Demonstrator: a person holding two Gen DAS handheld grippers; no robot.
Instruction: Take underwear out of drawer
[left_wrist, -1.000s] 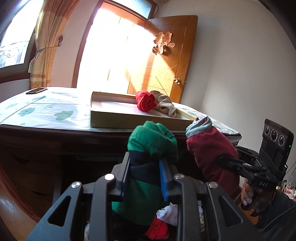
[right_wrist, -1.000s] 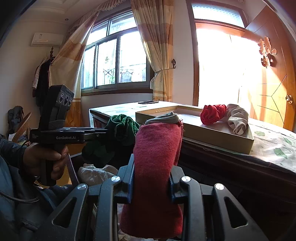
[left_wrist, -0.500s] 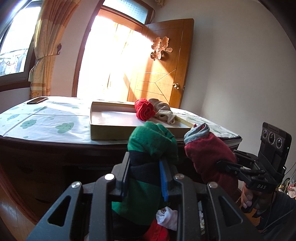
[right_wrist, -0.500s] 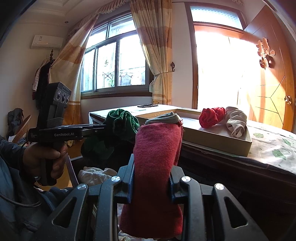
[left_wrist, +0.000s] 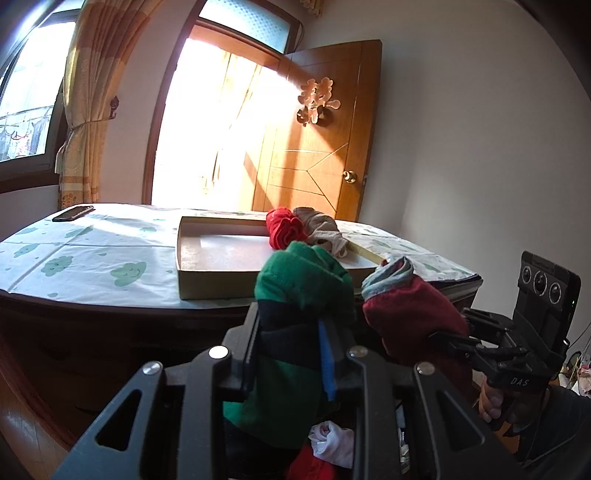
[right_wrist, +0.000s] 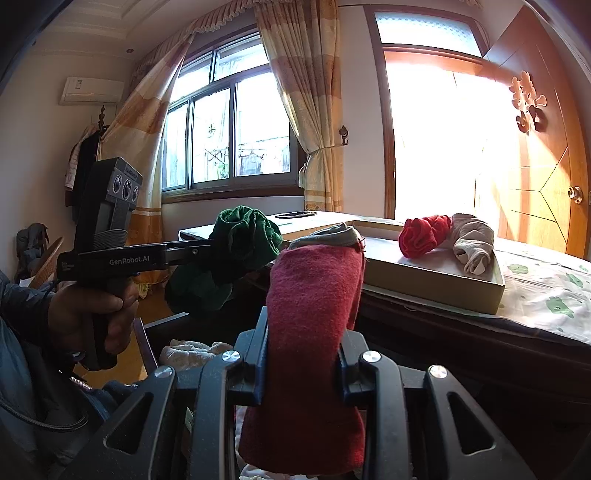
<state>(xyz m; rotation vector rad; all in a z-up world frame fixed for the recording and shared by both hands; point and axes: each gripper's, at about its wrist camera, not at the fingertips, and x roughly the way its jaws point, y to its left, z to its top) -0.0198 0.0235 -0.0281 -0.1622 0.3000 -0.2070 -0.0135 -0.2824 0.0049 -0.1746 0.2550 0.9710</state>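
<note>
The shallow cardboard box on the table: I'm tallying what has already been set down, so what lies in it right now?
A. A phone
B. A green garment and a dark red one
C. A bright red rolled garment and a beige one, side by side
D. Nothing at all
C: the shallow cardboard box holds a bright red rolled garment beside a beige garment, while the green and dark red pieces are clamped in the tools.

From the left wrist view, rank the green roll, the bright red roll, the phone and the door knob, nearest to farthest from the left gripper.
1. Green roll: clamped in the left gripper.
2. Bright red roll: in the shallow box on the table, straight ahead.
3. Phone: far left corner of the table.
4. Door knob: on the door beyond the table.
</note>
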